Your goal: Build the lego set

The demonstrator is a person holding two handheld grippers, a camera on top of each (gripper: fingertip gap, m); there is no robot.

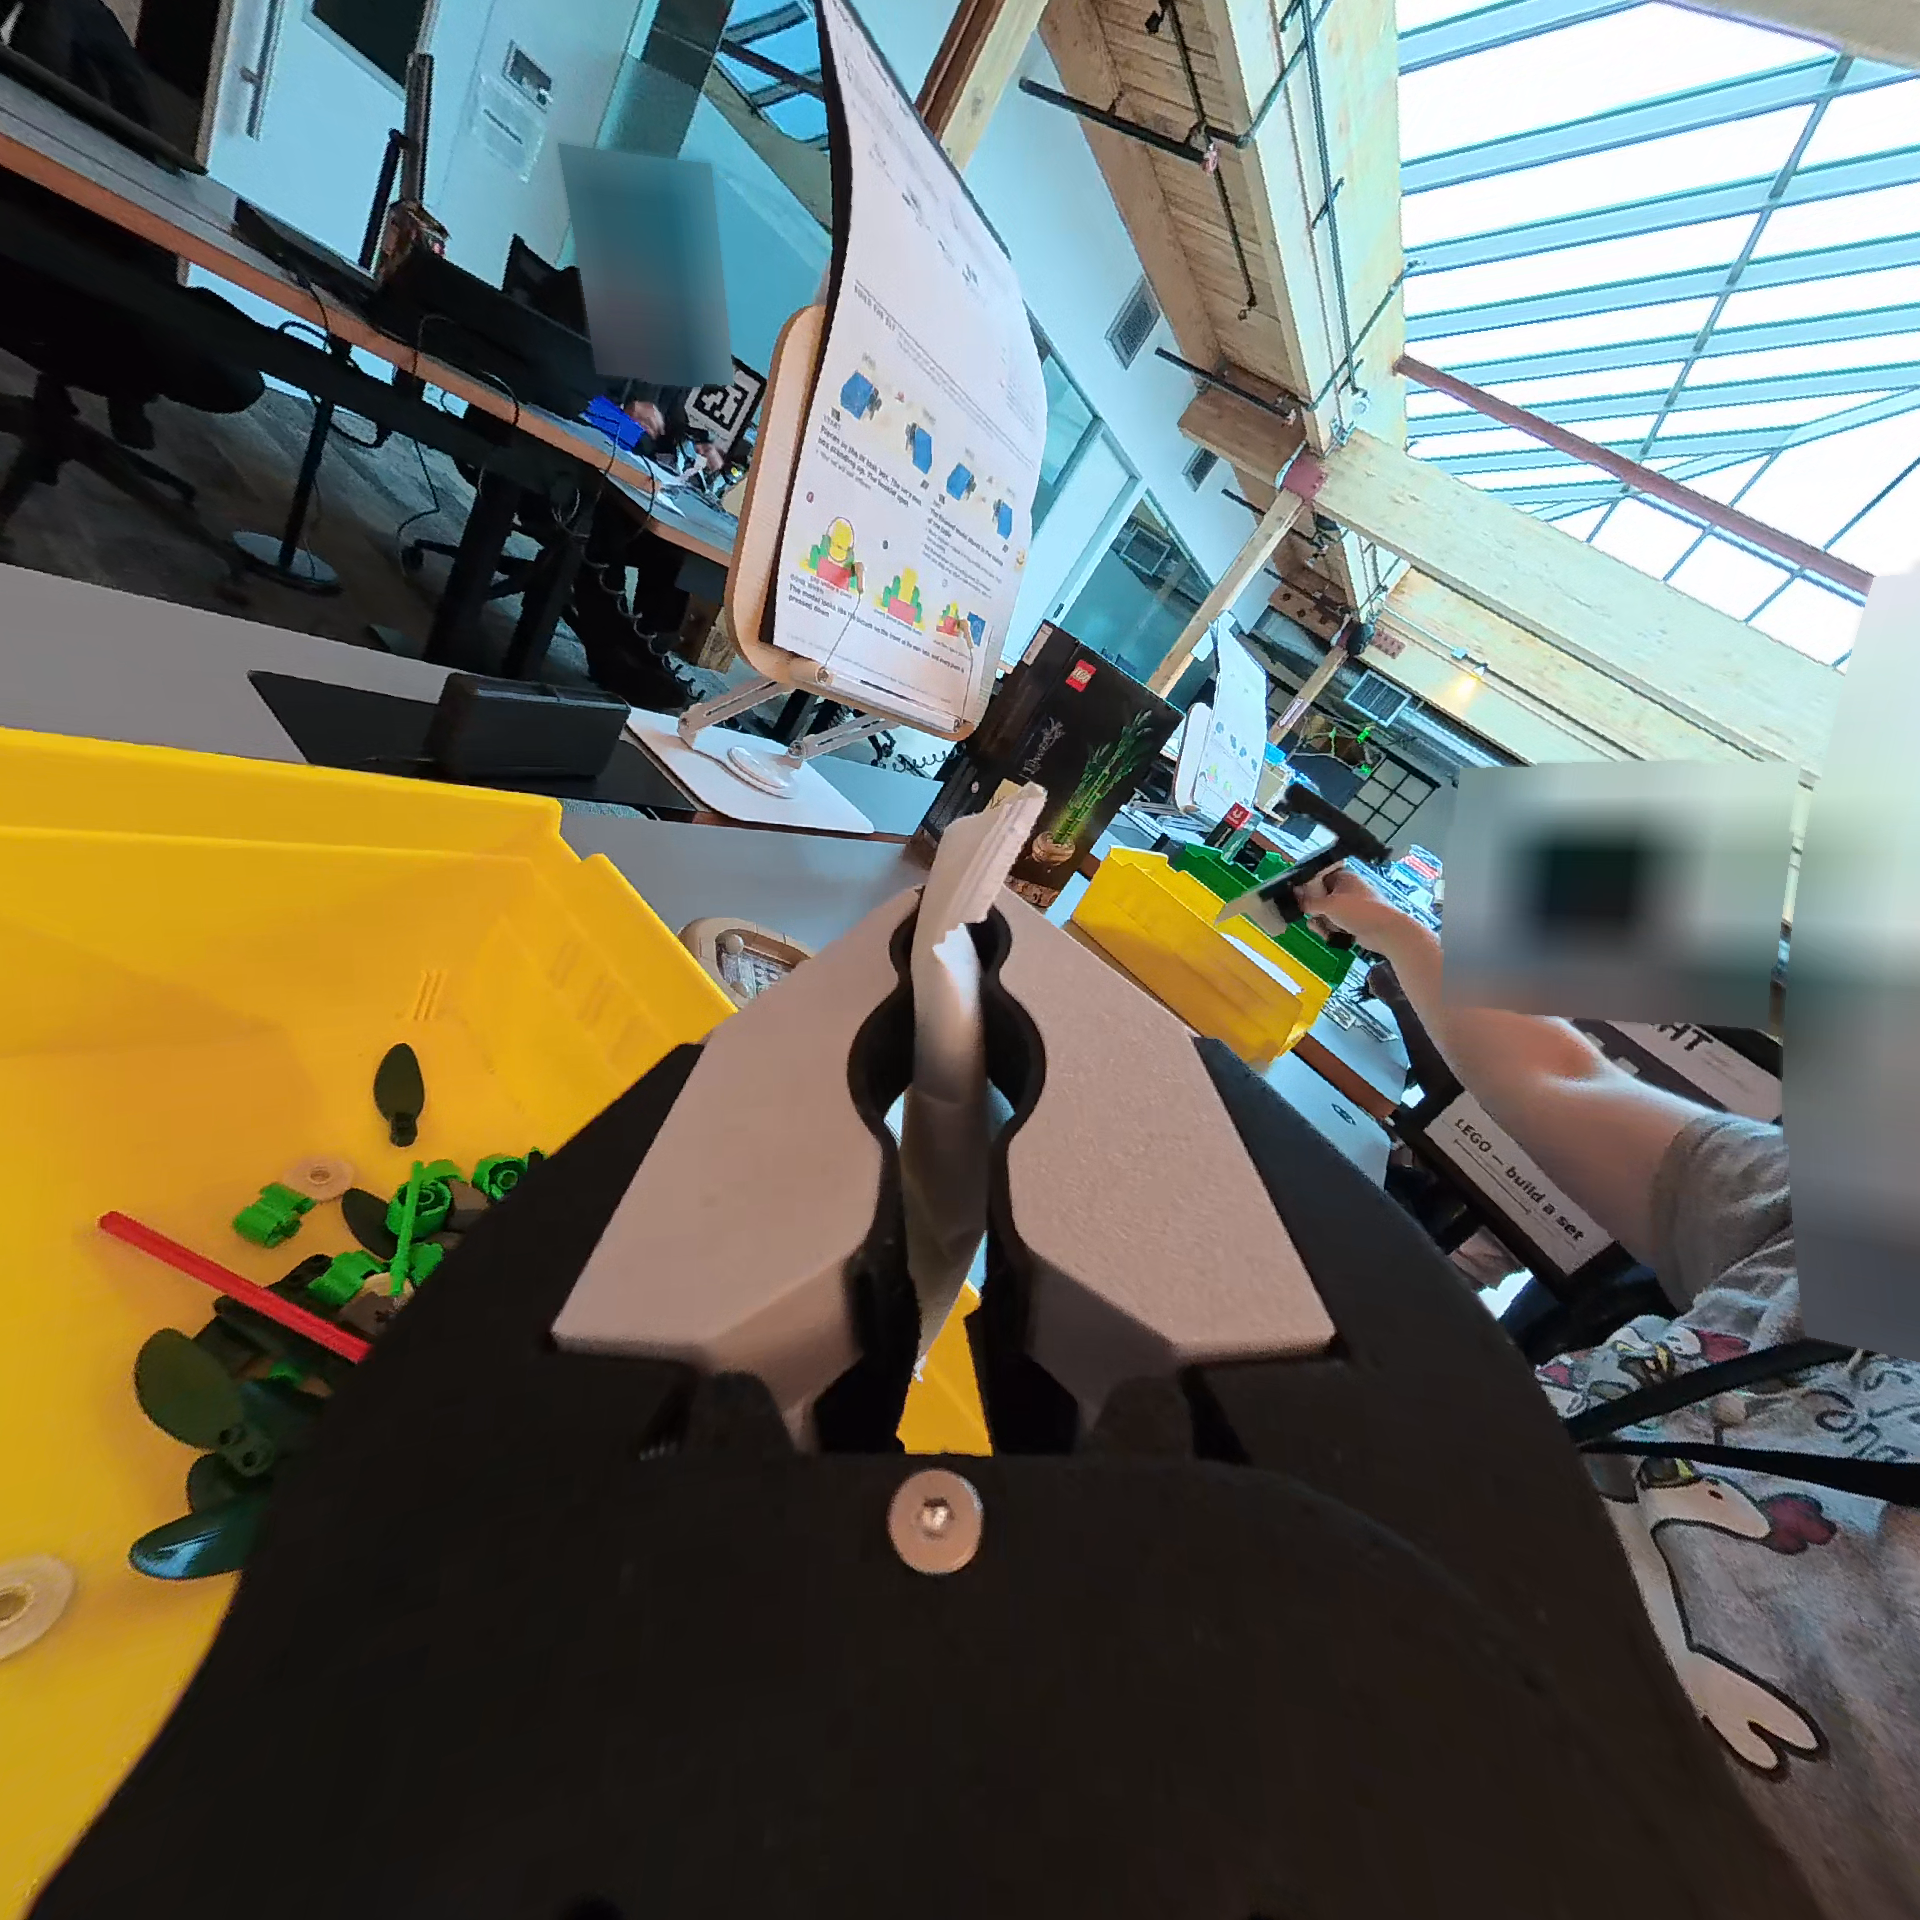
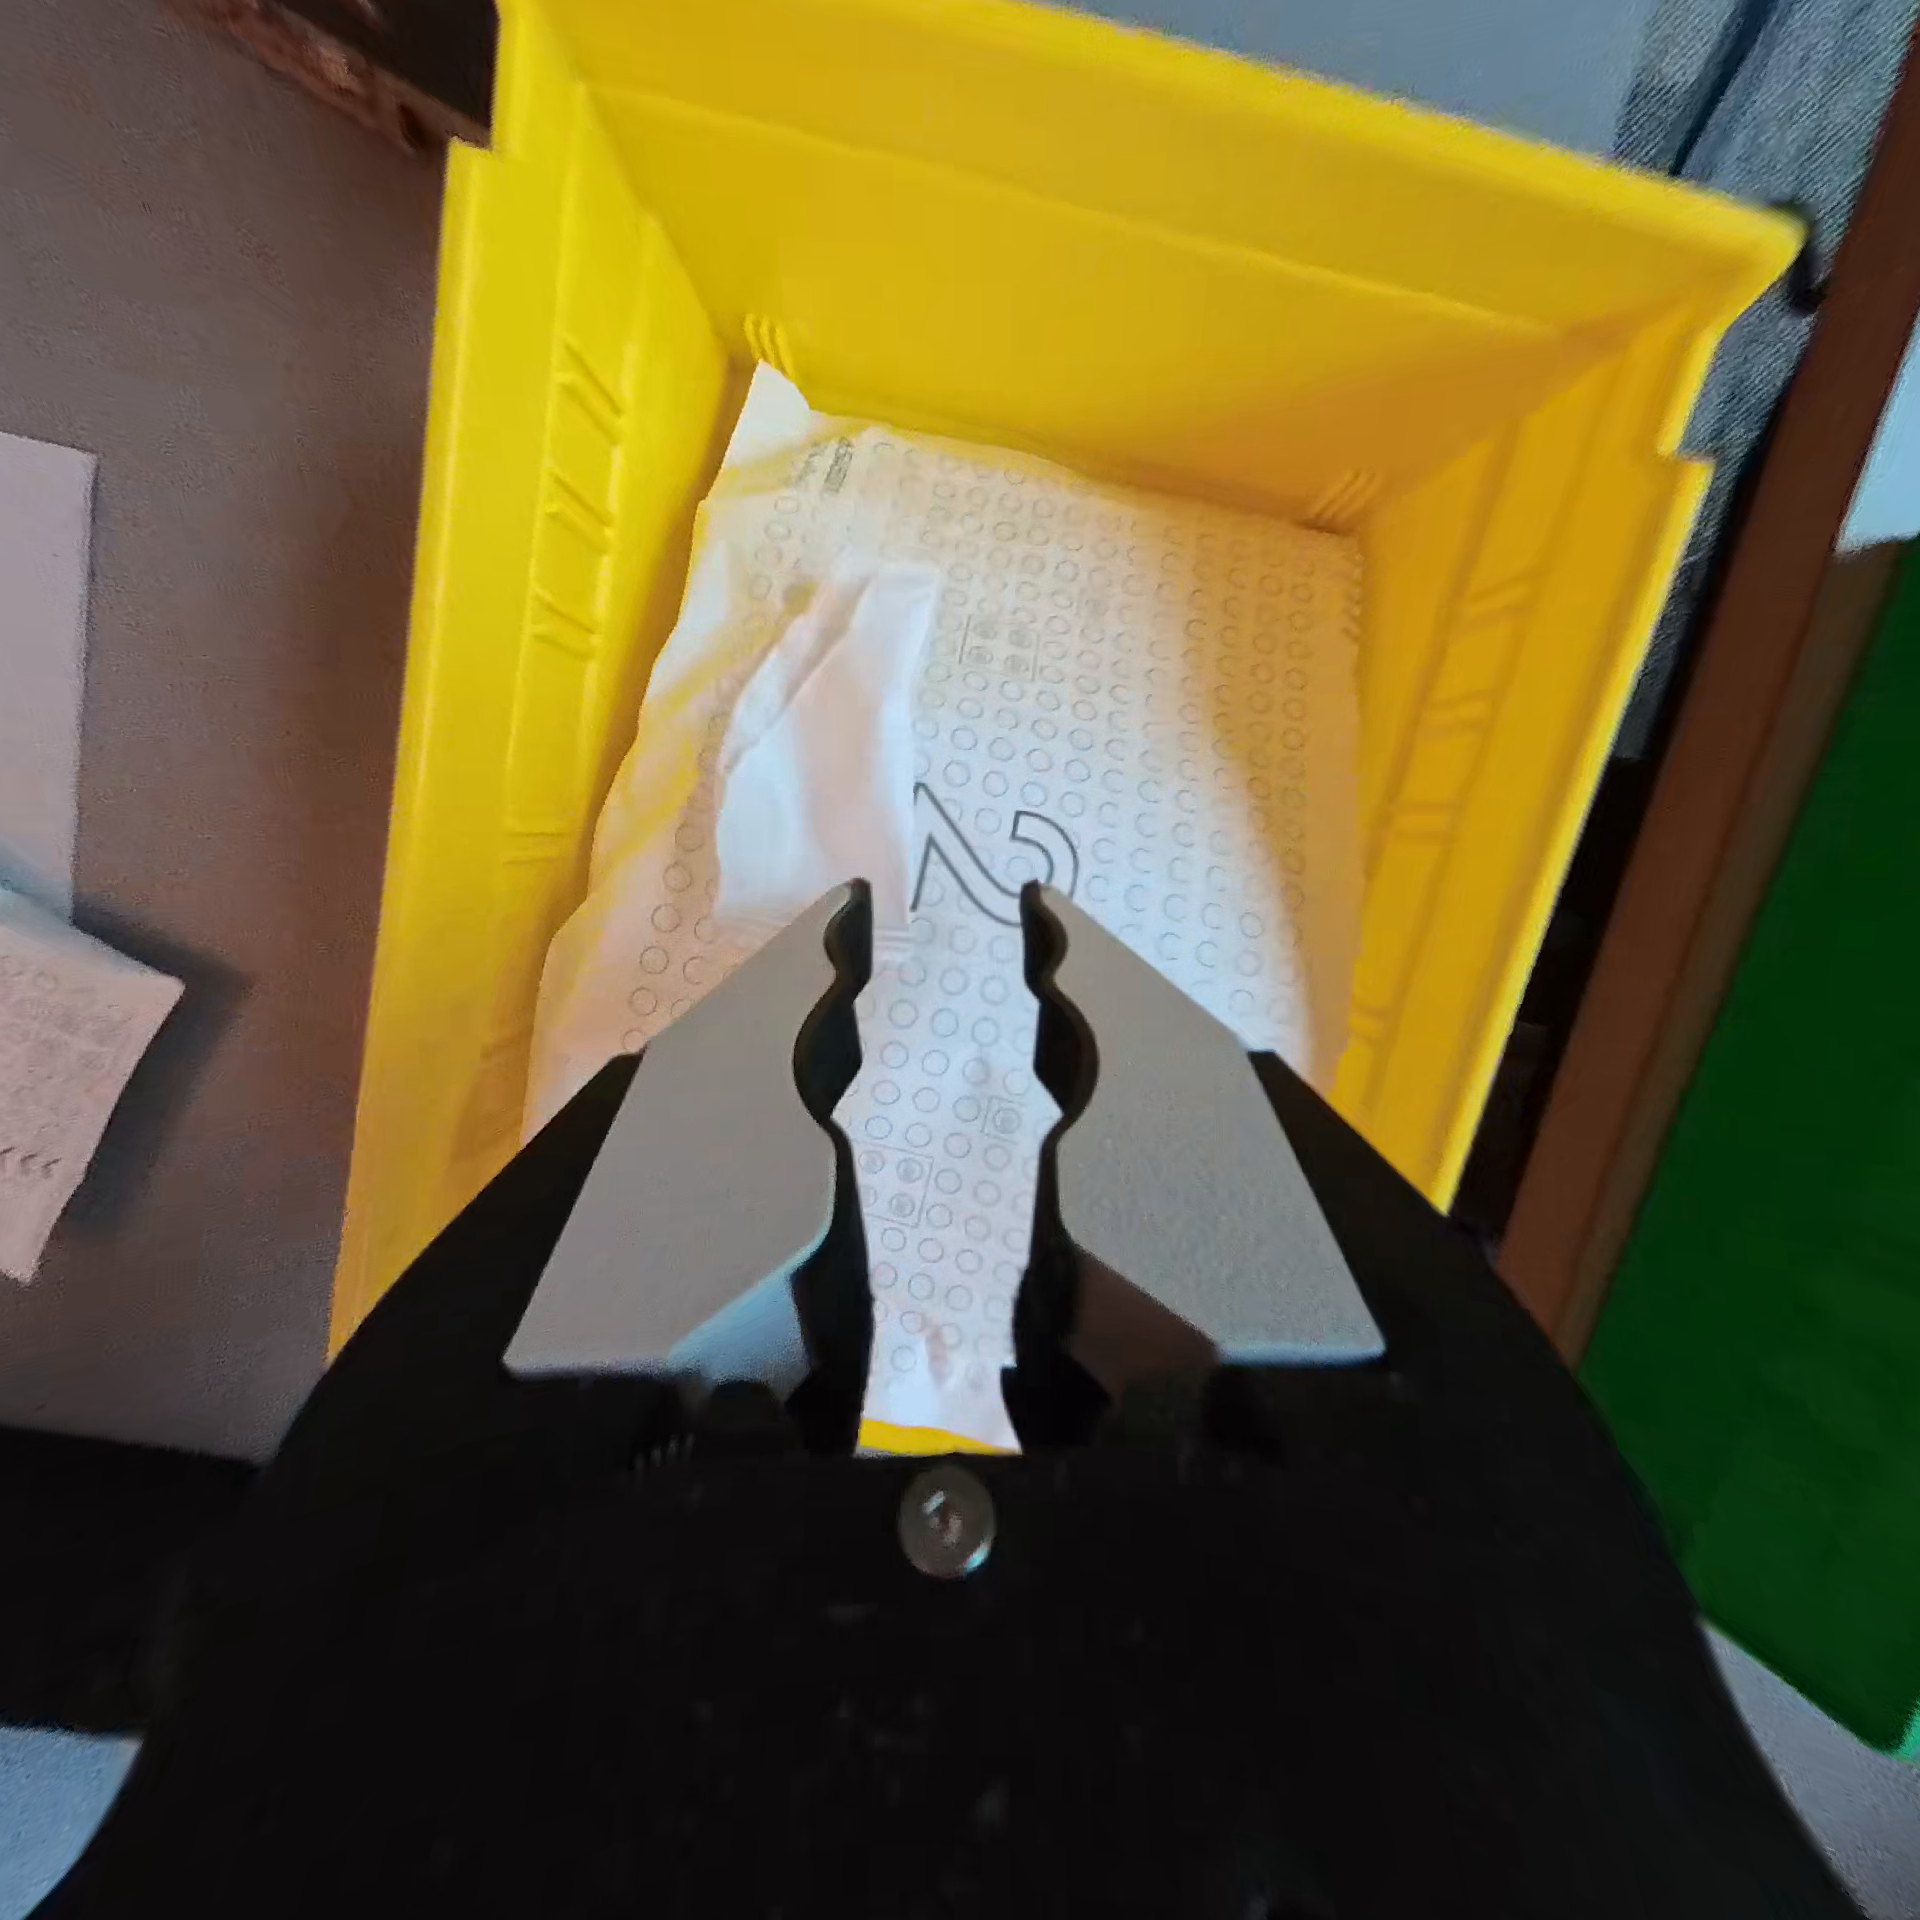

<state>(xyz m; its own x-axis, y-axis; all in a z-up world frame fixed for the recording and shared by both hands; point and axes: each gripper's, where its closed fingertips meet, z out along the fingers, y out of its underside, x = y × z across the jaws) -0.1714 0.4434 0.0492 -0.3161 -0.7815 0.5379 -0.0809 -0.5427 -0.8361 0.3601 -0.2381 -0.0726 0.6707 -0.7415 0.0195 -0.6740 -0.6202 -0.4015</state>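
My left gripper (image 1: 951, 935) is clenched on a strip of white paper bag (image 1: 948, 1081), which stands up between the fingers and pokes out past the tips, its top edge torn and ragged. Below and to the left of that gripper, loose Lego pieces (image 1: 343, 1236) lie on the floor of a yellow bin (image 1: 312, 894): bright green bits, dark green leaf shapes, a thin red rod (image 1: 234, 1286) and a couple of pale round discs. The heap sits toward the near right part of the bin's floor, partly hidden by my gripper's black body.

My right gripper (image 2: 943, 894) is released, its fingers parted with a clear gap, and it hangs over a second yellow bin (image 2: 1039, 312). A white paper bag printed with small circles (image 2: 1122, 748) lies flat in there, filling most of the floor, with a crumpled fold along its left side. I cannot tell whether the fingertips touch it.

Beyond the first bin, a stand holds an instruction sheet (image 1: 914, 468) upright on the grey table (image 1: 727, 862), and a dark Lego box (image 1: 1070, 758) stands just beside it.
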